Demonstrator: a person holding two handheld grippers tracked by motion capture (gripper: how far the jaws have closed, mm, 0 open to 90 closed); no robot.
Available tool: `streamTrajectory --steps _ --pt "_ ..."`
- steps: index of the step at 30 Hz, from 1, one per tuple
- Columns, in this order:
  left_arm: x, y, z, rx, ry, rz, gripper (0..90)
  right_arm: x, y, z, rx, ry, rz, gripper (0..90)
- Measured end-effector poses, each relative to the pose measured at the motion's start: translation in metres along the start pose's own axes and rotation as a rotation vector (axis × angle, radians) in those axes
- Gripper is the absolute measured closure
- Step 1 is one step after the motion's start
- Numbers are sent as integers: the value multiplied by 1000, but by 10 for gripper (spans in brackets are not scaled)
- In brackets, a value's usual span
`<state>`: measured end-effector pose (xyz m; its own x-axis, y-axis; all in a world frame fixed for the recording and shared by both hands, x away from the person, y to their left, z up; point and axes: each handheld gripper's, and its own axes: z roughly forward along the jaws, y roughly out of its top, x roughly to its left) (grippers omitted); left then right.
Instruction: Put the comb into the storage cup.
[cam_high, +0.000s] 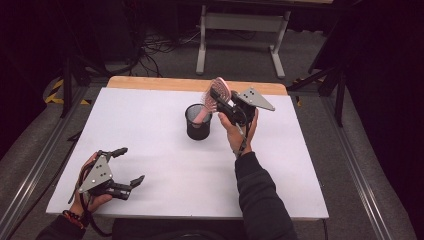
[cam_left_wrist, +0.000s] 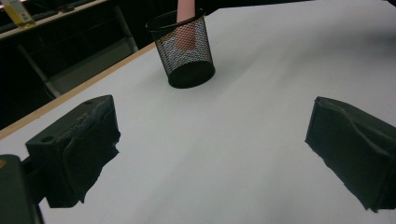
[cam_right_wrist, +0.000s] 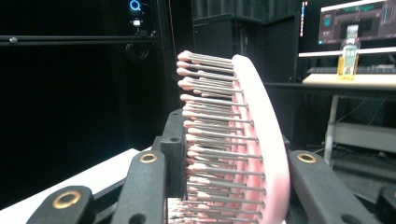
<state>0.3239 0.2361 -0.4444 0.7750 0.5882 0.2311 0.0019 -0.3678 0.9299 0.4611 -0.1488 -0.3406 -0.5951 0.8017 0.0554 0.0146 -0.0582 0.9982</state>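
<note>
A pink hairbrush with metal bristles stands tilted, its handle down inside a black mesh cup at the middle of the white table. My right gripper is shut on the brush head above the cup. In the right gripper view the jaws press the bristle side and the back of the hairbrush, with the right gripper low in the frame. My left gripper rests open near the table's front left corner. In the left gripper view it faces the mesh cup and holds nothing.
A wooden strip runs along the table's far edge. White desk legs and cables stand on the floor beyond it. Metal rails flank the table. A lit monitor and a bottle sit on a distant desk.
</note>
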Motion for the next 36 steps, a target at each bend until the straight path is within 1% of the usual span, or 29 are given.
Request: streamTrajectory --steps 2,4,10,11,14,16,22,26,33,36 --pt "0 0 0 1 -1 0 35 -2 -5 1 5 3 25 634" --pt "0 0 0 3 -2 0 35 -3 -9 2 9 8 39 634" --pt "1 0 0 4 -1 2 36 -4 -18 4 29 10 48 634" --pt "0 0 1 5 -6 -5 36 -4 -21 4 34 9 49 634" --pt "-1 0 1 9 1 -1 36 -8 -26 4 48 22 73 633" --pt "-1 0 1 9 1 0 35 -9 -28 4 53 18 81 632" --pt "0 0 2 13 -1 7 35 -11 -33 5 75 21 76 631" --pt "-1 -1 2 14 -1 5 35 -12 -34 5 74 28 82 630" --pt "-1 -1 2 12 -2 7 35 -14 -36 4 74 14 88 625" --pt "-1 0 2 12 0 7 35 -15 -37 3 78 16 88 622"
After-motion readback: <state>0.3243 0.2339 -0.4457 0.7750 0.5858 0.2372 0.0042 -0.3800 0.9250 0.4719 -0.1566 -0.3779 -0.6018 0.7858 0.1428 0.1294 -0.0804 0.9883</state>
